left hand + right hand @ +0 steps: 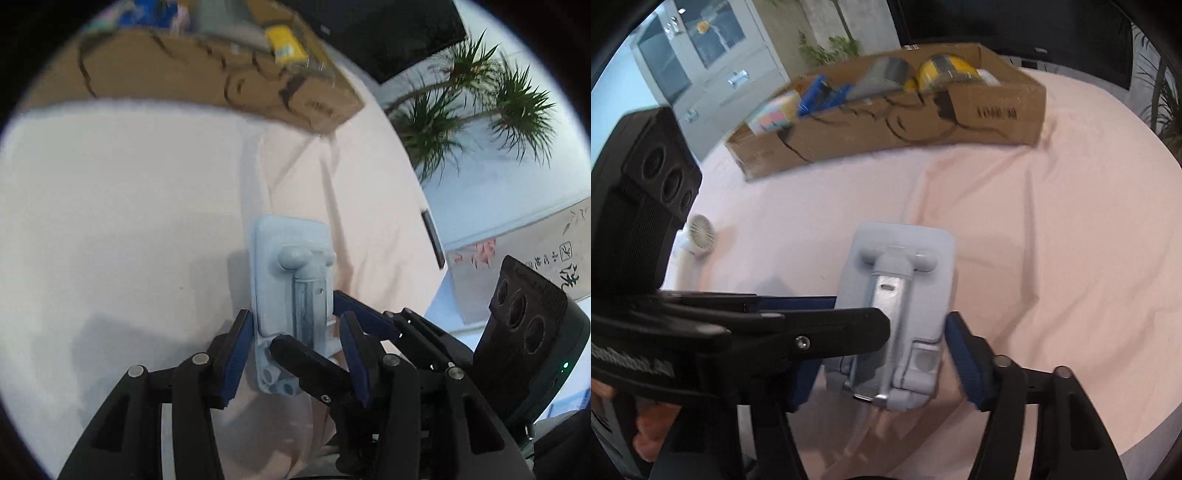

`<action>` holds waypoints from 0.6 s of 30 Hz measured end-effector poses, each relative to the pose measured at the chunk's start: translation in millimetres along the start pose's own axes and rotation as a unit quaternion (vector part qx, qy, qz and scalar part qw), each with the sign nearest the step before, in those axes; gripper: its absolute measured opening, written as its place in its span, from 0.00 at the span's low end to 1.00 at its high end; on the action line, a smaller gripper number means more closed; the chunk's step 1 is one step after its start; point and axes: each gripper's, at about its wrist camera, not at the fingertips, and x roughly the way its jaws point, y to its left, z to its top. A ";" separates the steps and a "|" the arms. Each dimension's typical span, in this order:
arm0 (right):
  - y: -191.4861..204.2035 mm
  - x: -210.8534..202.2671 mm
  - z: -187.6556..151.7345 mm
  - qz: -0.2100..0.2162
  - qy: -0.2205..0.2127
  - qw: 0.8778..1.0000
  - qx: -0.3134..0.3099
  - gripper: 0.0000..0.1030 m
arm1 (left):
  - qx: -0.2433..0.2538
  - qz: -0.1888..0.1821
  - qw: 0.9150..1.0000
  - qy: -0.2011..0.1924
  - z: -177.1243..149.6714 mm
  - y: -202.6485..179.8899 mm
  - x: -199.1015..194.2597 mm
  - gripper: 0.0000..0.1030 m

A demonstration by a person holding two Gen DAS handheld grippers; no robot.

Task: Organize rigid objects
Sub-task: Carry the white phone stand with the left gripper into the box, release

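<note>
Pale pink cloth (1052, 236) over the table, creased in long folds. Beyond it: spiky green palm plant (480, 99), dark monitor (384, 33), grey glass-fronted cabinet (701, 55). Small white round fan (700, 234) near the table's left edge. Painted scroll with calligraphy (524, 254) at far right.

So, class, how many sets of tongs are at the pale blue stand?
2. The left tongs bracket the near end of the pale blue stand. The right tongs sit at that same end, crossing the left ones.
</note>
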 end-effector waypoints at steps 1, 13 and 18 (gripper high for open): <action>3.2 -0.6 4.0 0.002 -0.006 1.000 -0.007 0.57 | 0.000 0.001 1.000 -0.008 0.2 -1.6 -5.8 0.45; 82.7 -13.9 102.6 0.051 -0.087 0.992 -0.072 0.57 | 0.017 0.060 0.988 -0.142 63.0 10.2 -106.4 0.44; 124.9 0.4 176.7 0.069 -0.117 0.984 -0.116 0.56 | 0.023 0.090 0.980 -0.175 129.2 34.9 -148.8 0.44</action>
